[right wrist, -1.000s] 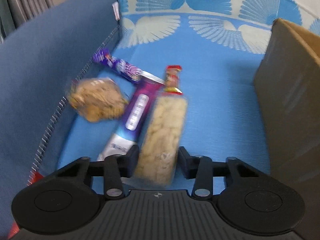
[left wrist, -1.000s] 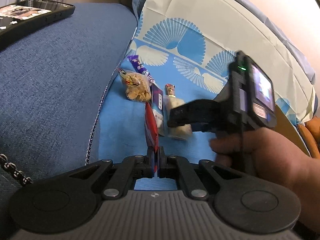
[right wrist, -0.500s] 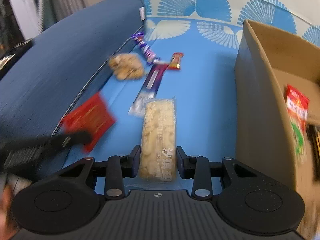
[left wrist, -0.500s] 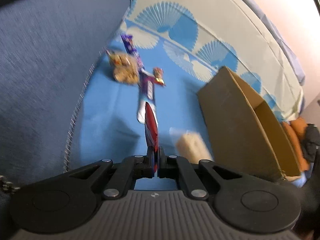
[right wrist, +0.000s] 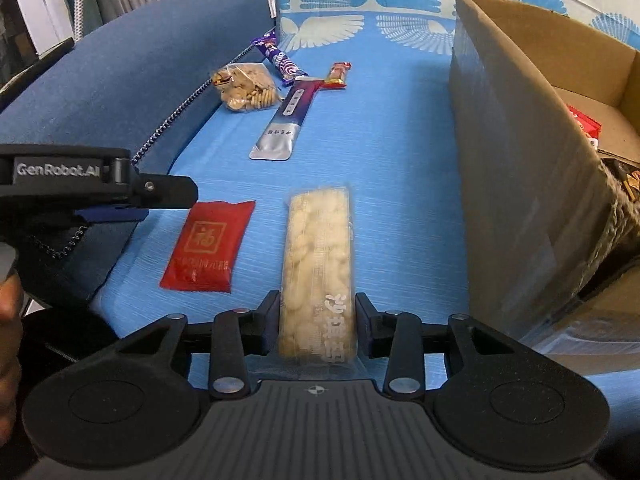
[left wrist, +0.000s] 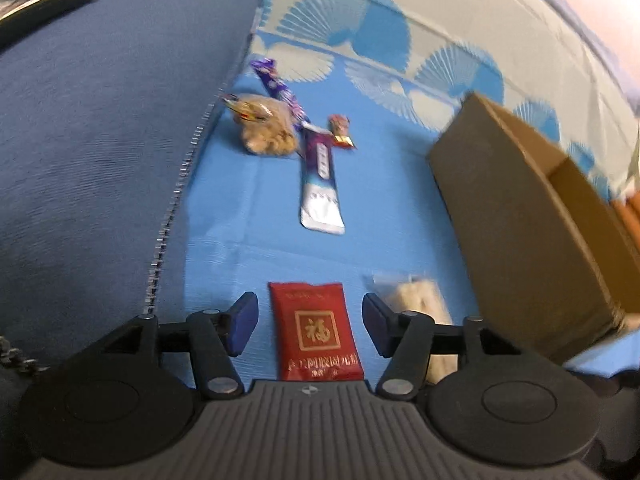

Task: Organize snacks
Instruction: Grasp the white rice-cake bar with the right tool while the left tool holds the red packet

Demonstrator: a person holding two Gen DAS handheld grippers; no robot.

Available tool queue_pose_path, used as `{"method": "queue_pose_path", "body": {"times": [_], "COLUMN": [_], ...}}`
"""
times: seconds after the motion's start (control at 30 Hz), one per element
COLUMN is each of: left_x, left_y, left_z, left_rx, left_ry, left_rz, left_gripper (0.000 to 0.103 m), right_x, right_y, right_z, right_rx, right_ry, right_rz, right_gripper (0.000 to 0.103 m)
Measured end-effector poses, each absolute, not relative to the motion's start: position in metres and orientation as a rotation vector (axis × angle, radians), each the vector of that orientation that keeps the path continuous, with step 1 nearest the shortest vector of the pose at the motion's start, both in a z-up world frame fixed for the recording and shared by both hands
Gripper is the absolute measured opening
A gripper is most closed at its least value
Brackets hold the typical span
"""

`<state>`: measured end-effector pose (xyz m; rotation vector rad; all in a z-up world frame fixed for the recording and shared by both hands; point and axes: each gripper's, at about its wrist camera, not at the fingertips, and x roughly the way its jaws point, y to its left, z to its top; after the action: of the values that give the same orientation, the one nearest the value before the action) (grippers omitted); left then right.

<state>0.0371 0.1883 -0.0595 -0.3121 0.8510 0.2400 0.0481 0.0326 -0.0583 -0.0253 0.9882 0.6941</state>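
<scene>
Snacks are spread on a blue cloth (right wrist: pixel 400 128) beside a cardboard box (right wrist: pixel 516 160). The left gripper (left wrist: pixel 310 322) is open; its jaws have just been opening, and the red packet (left wrist: pixel 316 332) lies flat on the cloth between them, clear of both pads. The right gripper (right wrist: pixel 316 322) has just been widening too. The long biscuit pack (right wrist: pixel 318 276) lies between its jaws; a sliver of gap shows on each side, so it is judged released rather than clamped, though contact at the pads cannot be fully excluded.

Ahead of the right gripper, well apart, lie a silver-and-purple stick pack (right wrist: pixel 286 120), a clear bag of crackers (right wrist: pixel 246 86), a purple wrapped bar (right wrist: pixel 278 58) and a small red-and-gold bar (right wrist: pixel 338 74), clustered near a dark blue cushion (right wrist: pixel 132 76). To the right gripper's right stands the box, open-topped, with some red packaging visible inside.

Judged risks from here:
- The biscuit pack and red packet sit side by side, close together. A regrasp of either could nudge the other out of line.
- The biscuit pack is brittle; an overtight grip would likely crush the contents.
- The red packet is thin and flat on soft cloth. The pads may catch fabric rather than the packet edge.
- The two grippers work near each other; a collision is possible if both reach inward.
</scene>
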Motion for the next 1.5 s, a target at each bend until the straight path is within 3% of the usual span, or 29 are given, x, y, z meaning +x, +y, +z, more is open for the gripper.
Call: {"method": "queue_pose_path", "body": {"times": [0.27,0.53,0.67,0.77,0.9,1.5], "left_x": [0.065,0.068,0.070,0.069,0.067,0.056], "left_y": [0.163,0.155,0.156,0.154,0.153,0.167], "left_z": [-0.084,-0.087,-0.086,-0.085,-0.083,-0.075], "left_rx": [-0.156,-0.098,-0.097,-0.085,-0.081,-0.206], "left_ry": [0.994,1.006,1.010,1.008,0.992,0.950], "left_rz": [0.248,0.261,0.262,0.266,0.261,0.228], "left_gripper": [0.068,0.072,0.069,0.060,0.048,0.048], "right_x": [0.050,0.053,0.052,0.050,0.048,0.045], "right_y": [0.032,0.031,0.032,0.033,0.034,0.035], "right_z": [-0.061,-0.063,-0.063,-0.063,-0.063,-0.062], "right_rx": [-0.047,-0.032,-0.041,-0.060,-0.103,-0.115], "right_ry": [0.970,0.972,0.966,0.955,0.932,0.928], "right_rz": [0.741,0.741,0.740,0.734,0.722,0.709], "right_gripper": [0.051,0.051,0.051,0.051,0.039,0.039]}}
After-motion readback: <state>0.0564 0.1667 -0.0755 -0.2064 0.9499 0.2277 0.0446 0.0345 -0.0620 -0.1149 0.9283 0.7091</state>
